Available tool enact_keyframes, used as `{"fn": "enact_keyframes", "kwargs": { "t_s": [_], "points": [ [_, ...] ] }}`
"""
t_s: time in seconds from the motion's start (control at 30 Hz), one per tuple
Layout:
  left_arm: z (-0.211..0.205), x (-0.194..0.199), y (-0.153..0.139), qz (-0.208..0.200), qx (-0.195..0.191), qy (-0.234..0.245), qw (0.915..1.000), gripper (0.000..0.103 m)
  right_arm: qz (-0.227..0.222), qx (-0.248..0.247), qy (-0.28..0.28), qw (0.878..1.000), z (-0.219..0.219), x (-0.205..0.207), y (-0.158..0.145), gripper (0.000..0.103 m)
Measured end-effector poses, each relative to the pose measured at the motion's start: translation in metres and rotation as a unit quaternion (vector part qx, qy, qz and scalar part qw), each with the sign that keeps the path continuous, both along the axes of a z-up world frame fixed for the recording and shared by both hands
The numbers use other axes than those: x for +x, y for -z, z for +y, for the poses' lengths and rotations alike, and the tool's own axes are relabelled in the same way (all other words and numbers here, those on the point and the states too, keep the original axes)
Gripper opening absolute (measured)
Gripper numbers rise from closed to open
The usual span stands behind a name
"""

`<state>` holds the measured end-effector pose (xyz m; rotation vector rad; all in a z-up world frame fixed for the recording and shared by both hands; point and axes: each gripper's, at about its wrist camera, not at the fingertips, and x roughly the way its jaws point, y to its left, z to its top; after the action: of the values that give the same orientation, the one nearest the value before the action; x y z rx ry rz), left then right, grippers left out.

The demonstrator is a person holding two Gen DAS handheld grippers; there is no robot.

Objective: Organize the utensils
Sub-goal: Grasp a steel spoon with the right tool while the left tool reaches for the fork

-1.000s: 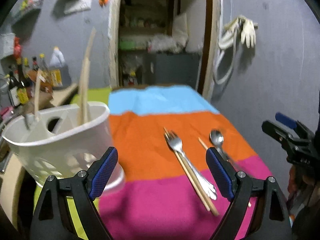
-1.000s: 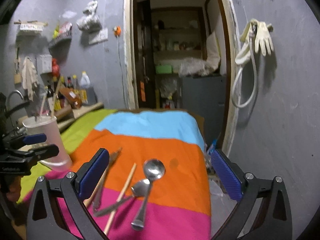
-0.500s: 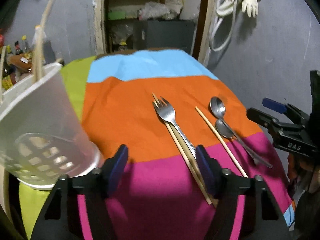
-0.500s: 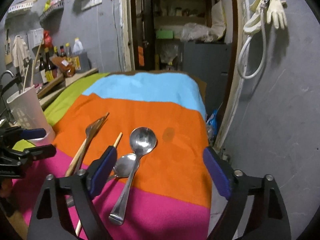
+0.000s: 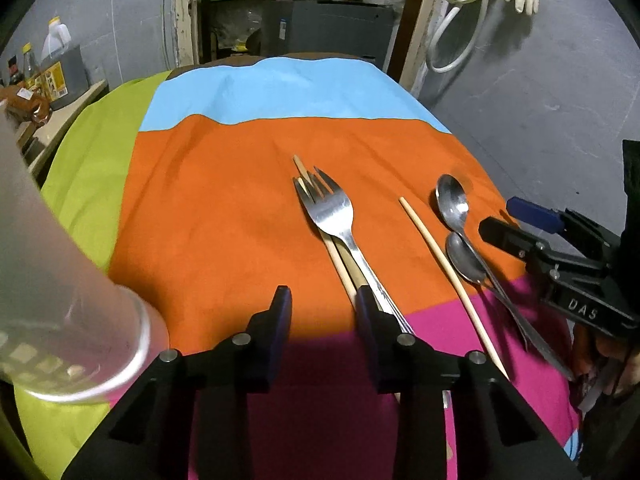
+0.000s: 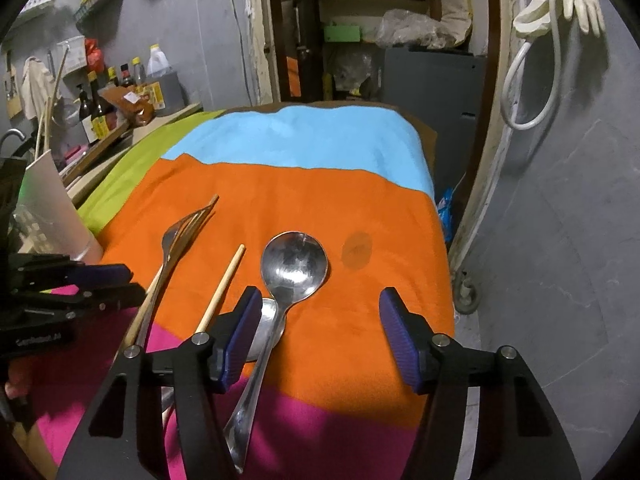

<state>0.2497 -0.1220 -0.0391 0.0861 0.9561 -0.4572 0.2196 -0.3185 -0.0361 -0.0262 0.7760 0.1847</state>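
Observation:
A steel fork (image 5: 332,208) lies on a pair of wooden chopsticks (image 5: 338,258) on the striped cloth. A single chopstick (image 5: 440,264) and two spoons, a large one (image 6: 294,264) and a small one (image 6: 266,332), lie to its right. My left gripper (image 5: 323,312) hovers low over the cloth, jaws closing. Only cloth shows between them, and the fork handle runs under its right finger. My right gripper (image 6: 319,328) hovers over the spoons, jaws closing but wide. The large spoon's handle passes just inside its left finger, untouched.
A white plastic utensil holder (image 5: 60,300) stands on the green strip at the left, also the holder (image 6: 48,208) beyond my left gripper (image 6: 92,284). Bottles crowd a counter (image 6: 120,96) far left. The table's right edge drops beside a grey wall (image 6: 560,200).
Both grippers have tilted down and come closer to the cloth, and both pairs of jaws have narrowed. The holder has slid to the left edge of the left wrist view.

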Motion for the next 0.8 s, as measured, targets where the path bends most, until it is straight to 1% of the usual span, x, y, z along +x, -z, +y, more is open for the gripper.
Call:
{"fn": "enact_keyframes", "kwargs": {
  "t_s": [0.13,0.33,0.43,0.53,0.73,0.8],
  "points": [
    [-0.003,0.009,0.001,0.004,-0.001,-0.002,1.0,0.024,0.011,0.0,-0.008,1.0,0.004,0.006,0.003,0.059],
    [-0.005,0.022,0.001,0.012,-0.009,-0.005,0.9999,0.02,0.019,0.005,-0.006,1.0,0.002,0.009,0.005,0.059],
    [-0.007,0.026,0.001,0.012,-0.009,-0.004,0.9999,0.015,0.024,0.007,-0.006,1.0,0.002,0.011,0.007,0.059],
    [-0.008,0.027,0.001,0.012,-0.001,-0.004,0.9999,0.014,0.025,0.005,-0.008,1.0,0.004,0.011,0.007,0.059],
    [-0.007,0.023,0.001,0.023,-0.008,0.007,0.9997,0.014,0.034,-0.006,-0.024,0.999,0.012,0.018,0.01,0.059],
    [-0.007,0.023,0.001,0.024,-0.007,0.01,0.9996,0.012,0.039,-0.012,-0.027,0.999,0.015,0.022,0.011,0.057]
  ]
}}
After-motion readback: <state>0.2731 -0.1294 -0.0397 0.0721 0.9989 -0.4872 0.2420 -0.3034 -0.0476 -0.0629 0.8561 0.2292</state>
